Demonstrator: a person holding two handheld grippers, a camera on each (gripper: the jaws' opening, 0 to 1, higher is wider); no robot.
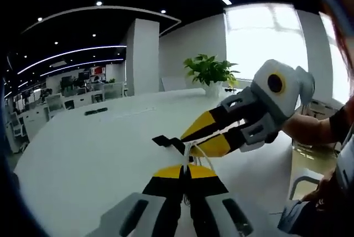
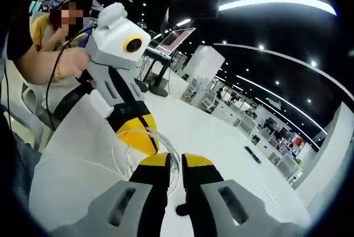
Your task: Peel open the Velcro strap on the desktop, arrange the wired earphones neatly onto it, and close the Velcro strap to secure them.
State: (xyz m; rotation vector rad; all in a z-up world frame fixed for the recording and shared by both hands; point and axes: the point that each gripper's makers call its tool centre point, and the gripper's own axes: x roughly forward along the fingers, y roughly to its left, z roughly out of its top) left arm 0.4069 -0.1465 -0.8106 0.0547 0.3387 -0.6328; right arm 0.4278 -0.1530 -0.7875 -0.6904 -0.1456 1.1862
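Yellow-and-black fingers [image 1: 185, 173], white earphone cable [image 2: 166, 154], black strap [image 1: 166, 142], white desk [image 1: 83, 154].

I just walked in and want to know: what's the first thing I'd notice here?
Two yellow-tipped grippers meet over a big white table. In the left gripper view, the left gripper rises from the bottom, and the right gripper reaches in from the right, near a black strap and thin white earphone wires. A green potted plant stands at the table's far side.

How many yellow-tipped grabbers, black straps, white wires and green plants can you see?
Grabbers: 2, left gripper, right gripper
Velcro strap: 1
Wired earphones: 1 white coil
Potted plant: 1
Total: 5, all over the white desktop
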